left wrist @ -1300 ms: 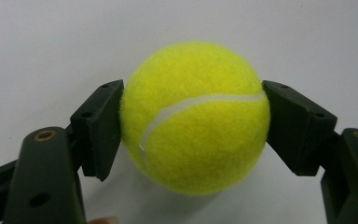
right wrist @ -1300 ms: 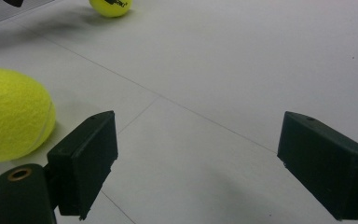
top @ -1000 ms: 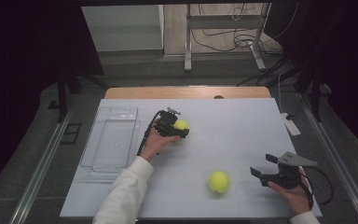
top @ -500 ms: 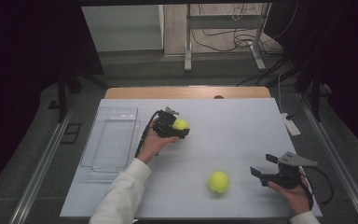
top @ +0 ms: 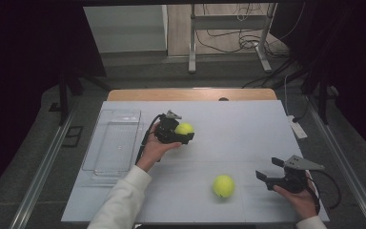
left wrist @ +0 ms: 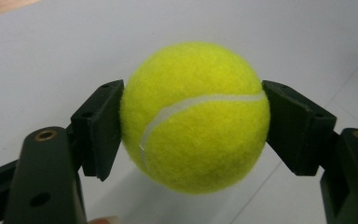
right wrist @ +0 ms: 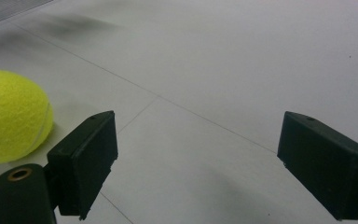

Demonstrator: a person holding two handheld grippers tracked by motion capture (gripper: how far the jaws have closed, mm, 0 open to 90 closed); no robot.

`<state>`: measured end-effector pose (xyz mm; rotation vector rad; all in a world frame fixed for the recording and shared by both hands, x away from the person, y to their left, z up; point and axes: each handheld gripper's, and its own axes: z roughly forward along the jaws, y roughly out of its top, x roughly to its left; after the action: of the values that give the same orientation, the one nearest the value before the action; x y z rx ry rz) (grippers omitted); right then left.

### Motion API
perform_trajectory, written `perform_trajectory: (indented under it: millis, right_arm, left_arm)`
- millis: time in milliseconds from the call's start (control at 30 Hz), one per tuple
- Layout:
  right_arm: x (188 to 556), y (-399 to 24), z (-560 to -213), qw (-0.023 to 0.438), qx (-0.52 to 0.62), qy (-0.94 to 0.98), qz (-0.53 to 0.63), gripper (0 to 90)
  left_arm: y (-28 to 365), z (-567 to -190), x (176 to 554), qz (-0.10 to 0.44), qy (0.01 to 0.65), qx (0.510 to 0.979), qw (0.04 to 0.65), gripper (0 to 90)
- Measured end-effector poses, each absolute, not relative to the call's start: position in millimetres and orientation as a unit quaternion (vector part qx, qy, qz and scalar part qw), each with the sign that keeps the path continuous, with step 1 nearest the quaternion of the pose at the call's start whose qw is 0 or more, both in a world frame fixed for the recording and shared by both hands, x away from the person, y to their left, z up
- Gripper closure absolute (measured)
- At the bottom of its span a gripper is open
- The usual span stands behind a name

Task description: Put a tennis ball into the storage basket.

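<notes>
left gripper [top: 180, 131] clamps held tennis ball [left wrist: 195, 116], now shifted slightly left above the tabletop [top: 248, 124], toward clear tray [top: 114, 143] | right gripper [top: 272, 172] unchanged, jaws wide, empty | second ball [top: 223, 185] just beside it

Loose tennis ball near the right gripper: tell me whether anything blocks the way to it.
Nothing visible does. Only bare table lies between the open right gripper and the loose tennis ball.

table [top: 238, 124] centre bare | obstacles: clear tray [top: 114, 143] left, 1 loose ball [top: 223, 185] front-right
</notes>
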<state>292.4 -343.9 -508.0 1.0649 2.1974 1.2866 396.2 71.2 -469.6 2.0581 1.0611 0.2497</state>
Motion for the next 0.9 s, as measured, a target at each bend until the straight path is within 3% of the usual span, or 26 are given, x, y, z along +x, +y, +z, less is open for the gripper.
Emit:
perform_trajectory:
  millis: [900]
  right_arm:
    - [292,-343,-509,0.191,0.377,0.784,0.454,12.3]
  left_arm:
    - [82,-461,380,0.111,0.407,0.807,0.413,26.6]
